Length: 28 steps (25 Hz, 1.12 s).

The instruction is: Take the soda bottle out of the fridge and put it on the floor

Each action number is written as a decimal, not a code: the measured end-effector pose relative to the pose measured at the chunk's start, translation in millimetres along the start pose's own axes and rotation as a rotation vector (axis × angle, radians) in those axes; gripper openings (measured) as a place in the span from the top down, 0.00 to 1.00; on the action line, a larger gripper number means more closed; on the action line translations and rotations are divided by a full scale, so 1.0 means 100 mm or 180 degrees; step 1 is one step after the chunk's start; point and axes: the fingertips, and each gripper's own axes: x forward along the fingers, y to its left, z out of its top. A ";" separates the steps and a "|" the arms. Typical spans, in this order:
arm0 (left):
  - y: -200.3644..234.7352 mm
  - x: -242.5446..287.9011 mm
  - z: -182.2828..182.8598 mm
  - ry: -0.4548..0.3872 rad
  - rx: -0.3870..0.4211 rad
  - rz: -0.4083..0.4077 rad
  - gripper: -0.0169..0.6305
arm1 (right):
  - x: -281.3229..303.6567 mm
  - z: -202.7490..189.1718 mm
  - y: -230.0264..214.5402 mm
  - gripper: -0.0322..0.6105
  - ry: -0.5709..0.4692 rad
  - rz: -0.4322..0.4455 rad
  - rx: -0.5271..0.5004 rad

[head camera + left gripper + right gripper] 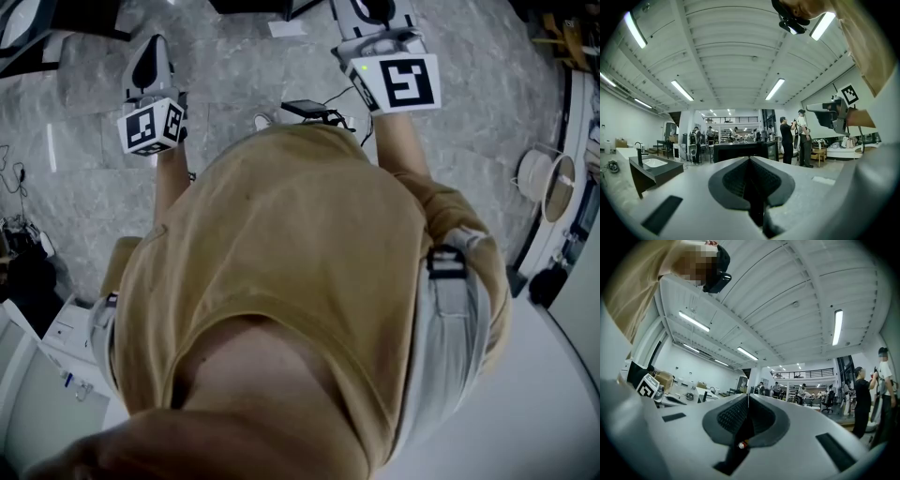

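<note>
Head view: we hold our left hand-held gripper at eleven o'clock, right hand-held gripper at one o'clock, both pressed together, empty.

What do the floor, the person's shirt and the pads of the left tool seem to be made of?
Floor: probably polished stone or stone-look tile; grey, pale veins, faint sheen.
Shirt: soft cloth, matte tan; it folds and drapes.
Pads of the left tool: likely rubber, dark and matte, with a fine grid texture.
</note>
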 end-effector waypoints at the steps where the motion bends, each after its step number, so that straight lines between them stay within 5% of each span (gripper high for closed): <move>1: 0.04 0.03 -0.01 -0.0007 -0.0011 -0.0020 0.97 | 0.03 -0.01 0.03 0.95 0.0014 -0.0023 -0.0003; 15: 0.07 0.32 -0.22 -0.0019 -0.0141 -0.0622 0.97 | -0.01 -0.06 0.34 0.95 0.0194 -0.0355 0.0032; 28: 0.20 0.96 -0.33 0.0174 -0.0117 -0.0474 0.97 | 0.54 -0.42 -0.20 0.95 0.0176 -0.0175 0.0245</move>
